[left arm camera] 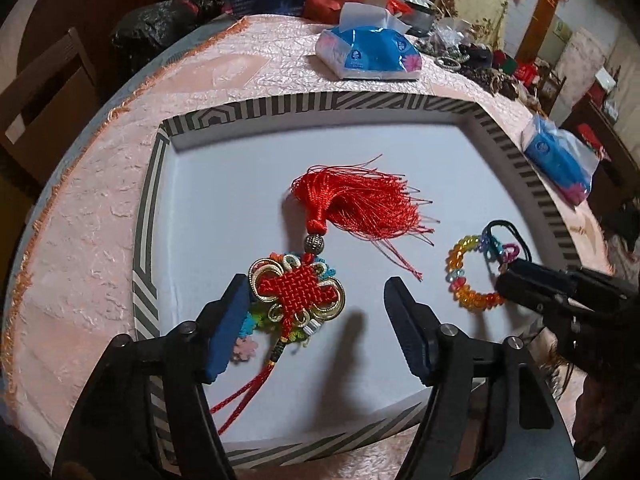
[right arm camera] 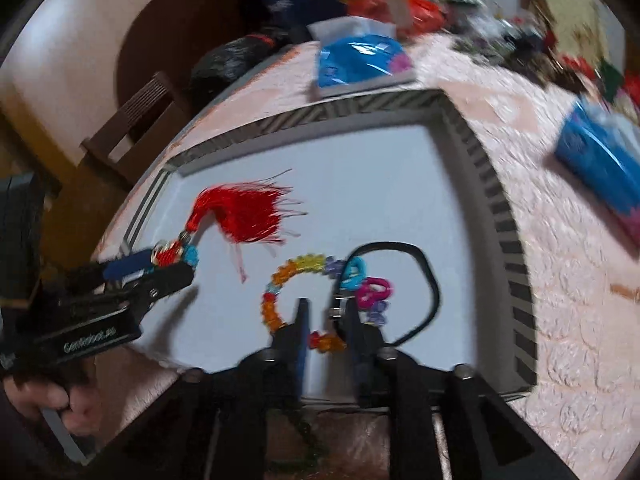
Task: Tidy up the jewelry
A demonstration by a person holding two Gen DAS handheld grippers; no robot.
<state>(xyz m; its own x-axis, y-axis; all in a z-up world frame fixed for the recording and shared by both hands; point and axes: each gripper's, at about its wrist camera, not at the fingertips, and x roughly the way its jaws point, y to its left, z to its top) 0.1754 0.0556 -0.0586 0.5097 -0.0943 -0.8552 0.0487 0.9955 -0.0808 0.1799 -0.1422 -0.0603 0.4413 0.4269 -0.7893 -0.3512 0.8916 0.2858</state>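
Note:
A red Chinese knot ornament [left arm camera: 298,290] with a red tassel [left arm camera: 360,200] lies on the white floor of a striped-rim tray [left arm camera: 320,104]. My left gripper [left arm camera: 316,292] is open around the knot, its left pad touching it. A rainbow bead bracelet [left arm camera: 466,276] with a black cord and coloured links lies to the right. In the right wrist view my right gripper [right arm camera: 326,308] is open, its fingers on either side of the bracelet's [right arm camera: 280,280] near edge. The knot [right arm camera: 172,256] and left gripper [right arm camera: 160,270] show at left there.
The tray sits on a pink tablecloth [left arm camera: 100,220]. A blue tissue pack [left arm camera: 368,54] lies behind the tray, another [left arm camera: 560,160] to its right. A pile of jewelry and clutter [left arm camera: 472,60] is at the far right. A brown chair [left arm camera: 44,108] stands left.

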